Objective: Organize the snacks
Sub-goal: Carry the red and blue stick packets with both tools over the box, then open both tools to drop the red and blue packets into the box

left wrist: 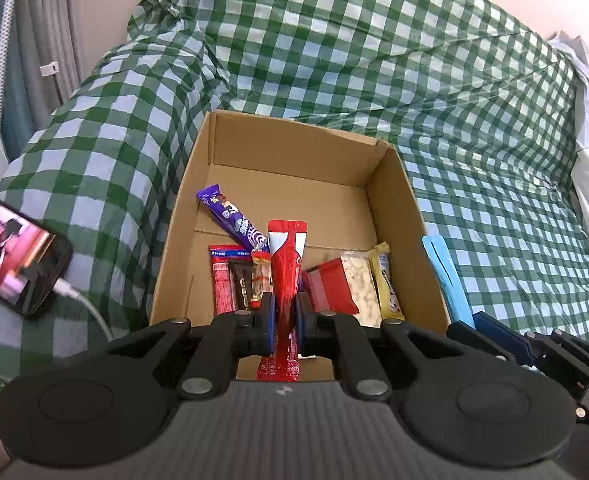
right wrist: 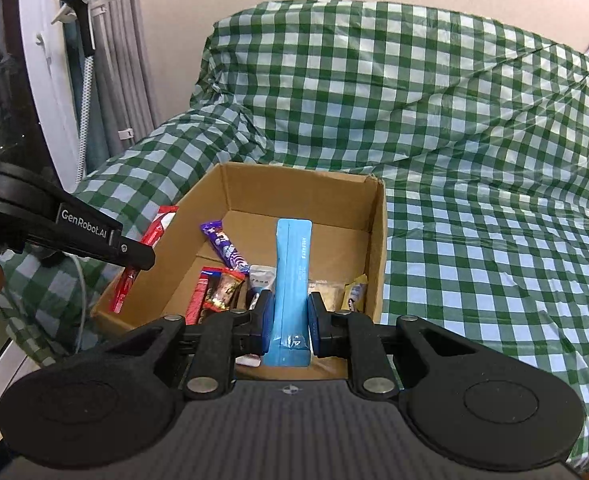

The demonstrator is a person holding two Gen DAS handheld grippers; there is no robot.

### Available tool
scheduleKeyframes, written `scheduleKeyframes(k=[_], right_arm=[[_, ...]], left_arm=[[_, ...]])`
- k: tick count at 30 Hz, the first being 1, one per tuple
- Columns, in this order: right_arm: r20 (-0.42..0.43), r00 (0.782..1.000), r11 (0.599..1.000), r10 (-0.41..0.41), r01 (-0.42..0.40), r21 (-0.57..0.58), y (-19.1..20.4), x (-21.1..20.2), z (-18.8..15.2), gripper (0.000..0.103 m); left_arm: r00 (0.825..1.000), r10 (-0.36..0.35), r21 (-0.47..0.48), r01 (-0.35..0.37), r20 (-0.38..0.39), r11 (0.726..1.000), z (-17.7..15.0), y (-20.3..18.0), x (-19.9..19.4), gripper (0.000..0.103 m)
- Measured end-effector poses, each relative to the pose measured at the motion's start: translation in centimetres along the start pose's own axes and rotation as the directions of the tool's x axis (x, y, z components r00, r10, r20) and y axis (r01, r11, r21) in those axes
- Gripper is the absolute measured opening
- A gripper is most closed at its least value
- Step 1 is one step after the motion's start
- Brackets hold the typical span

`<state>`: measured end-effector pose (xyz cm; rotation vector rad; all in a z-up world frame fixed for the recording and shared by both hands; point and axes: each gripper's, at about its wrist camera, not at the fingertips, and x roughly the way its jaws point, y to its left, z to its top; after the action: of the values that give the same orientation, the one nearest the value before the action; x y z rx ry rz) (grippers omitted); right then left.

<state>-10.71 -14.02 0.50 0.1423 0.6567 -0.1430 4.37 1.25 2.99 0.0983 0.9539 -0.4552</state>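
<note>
Left claw [left wrist: 285, 312] pinches red packet [left wrist: 288, 264] above box [left wrist: 398, 216].

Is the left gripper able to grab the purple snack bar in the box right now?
Probably not yet. The left gripper is shut on a red snack packet, so its jaws are full. The purple snack bar lies uncovered in the open cardboard box, so the way looks free once the packet is dropped.

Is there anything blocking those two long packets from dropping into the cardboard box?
Nothing visible does. The open cardboard box has no lid, and its far half is bare. The left gripper holds a red packet, and the right gripper a light blue packet, above the snacks at the near end.
</note>
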Motion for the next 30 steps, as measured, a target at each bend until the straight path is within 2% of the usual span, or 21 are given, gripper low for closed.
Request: scheduleKeyframes(k=[16, 30], right_arm=[[-0.063, 0.998, 0.999, -0.003, 0.006, 0.041, -1.8, 8.7, 1.8, 0.019], [-0.114, 0.993, 0.999, -0.001, 0.006, 0.039, -2.5, 13.0, 1.6, 0.020]], left_arm=[[0.997, 0.035, 0.015, -0.034, -0.068, 0.999, 3.7, 0.6, 8.1, 0.011], [0.989, 0.072, 0.023, -0.070, -0.129, 0.997, 4.2, 1.4, 12.6, 0.011]])
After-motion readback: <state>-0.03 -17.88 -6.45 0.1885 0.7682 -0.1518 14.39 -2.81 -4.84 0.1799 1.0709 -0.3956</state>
